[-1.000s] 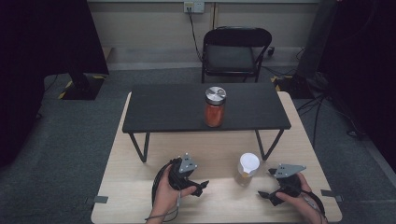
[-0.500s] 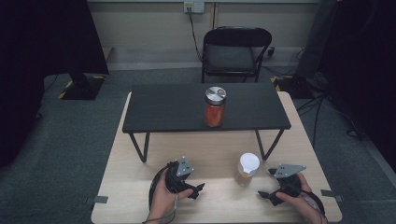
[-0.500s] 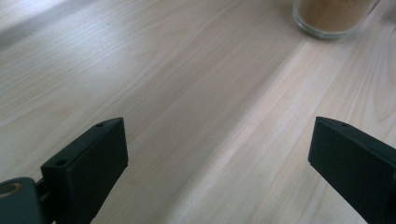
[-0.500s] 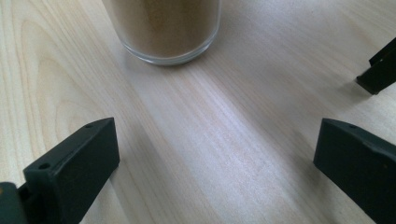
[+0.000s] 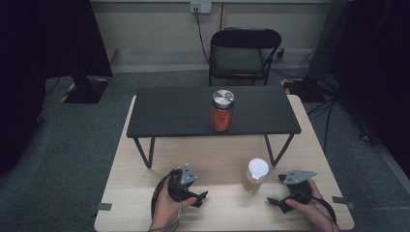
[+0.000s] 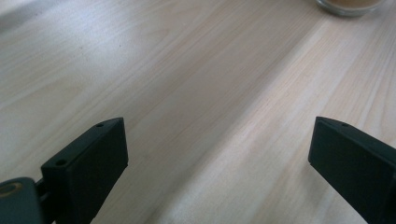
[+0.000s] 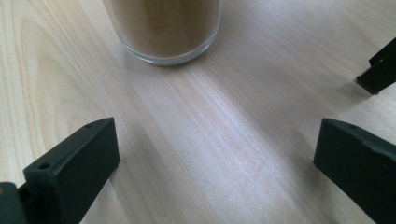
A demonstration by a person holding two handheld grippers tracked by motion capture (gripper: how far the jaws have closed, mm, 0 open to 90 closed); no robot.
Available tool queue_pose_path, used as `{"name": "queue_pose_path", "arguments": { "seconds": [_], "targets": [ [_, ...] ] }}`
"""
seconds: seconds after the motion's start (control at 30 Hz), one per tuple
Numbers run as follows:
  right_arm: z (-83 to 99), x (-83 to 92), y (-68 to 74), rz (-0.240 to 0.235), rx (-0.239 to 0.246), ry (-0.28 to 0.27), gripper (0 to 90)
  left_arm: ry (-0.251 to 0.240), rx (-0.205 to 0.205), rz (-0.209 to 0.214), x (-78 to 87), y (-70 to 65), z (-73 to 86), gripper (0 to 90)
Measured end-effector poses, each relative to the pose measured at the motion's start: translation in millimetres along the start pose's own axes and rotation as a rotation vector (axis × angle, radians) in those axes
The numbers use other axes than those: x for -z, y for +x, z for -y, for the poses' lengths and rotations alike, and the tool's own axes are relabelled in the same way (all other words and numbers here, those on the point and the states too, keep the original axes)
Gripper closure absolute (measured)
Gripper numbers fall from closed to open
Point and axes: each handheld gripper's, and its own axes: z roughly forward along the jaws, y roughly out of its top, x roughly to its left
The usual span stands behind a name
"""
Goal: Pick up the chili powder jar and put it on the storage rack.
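A glass jar of tan powder with a white lid [image 5: 255,175] stands on the light wooden table [image 5: 217,154] between my two grippers. My left gripper [image 5: 196,191] lies to its left, held in a hand, jaws open and pointing right over bare wood. In the left gripper view the gripper [image 6: 217,128] is empty, and the jar's base [image 6: 348,4] sits at the top right. My right gripper [image 5: 274,191] is just right of the jar, open. The right gripper view has its jaws [image 7: 217,128] wide apart, with the jar's base [image 7: 163,28] close ahead.
A low black shelf [image 5: 183,113] on thin legs spans the far half of the table and carries a jar of orange-red contents with a silver lid [image 5: 222,111]. A black chair [image 5: 239,55] stands beyond. One left-gripper jaw tip [image 7: 380,70] is at the right edge of the right gripper view.
My left gripper has drifted slightly toward the near-left of the table. The right gripper and both jars have stayed put.
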Motion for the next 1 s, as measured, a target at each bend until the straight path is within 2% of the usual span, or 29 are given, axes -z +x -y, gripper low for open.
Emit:
{"name": "queue_pose_path", "arguments": {
  "seconds": [0.4,0.57,0.63,1.0],
  "targets": [
    [0.0,0.0,0.0,0.000,0.000,0.000,0.0,0.034,-0.006,-0.021,-4.2,0.8,2.9,4.4],
    [0.0,0.0,0.0,0.000,0.000,0.000,0.0,0.028,0.001,-0.019,-3.9,2.0,5.1,3.6],
    [0.0,0.0,0.0,0.000,0.000,0.000,0.0,0.044,0.020,-0.008,-4.4,5.0,3.6,1.7],
    [0.0,0.0,0.0,0.000,0.000,0.000,0.0,0.045,0.024,-0.013,-3.9,4.1,3.8,0.0]
  ]
}}
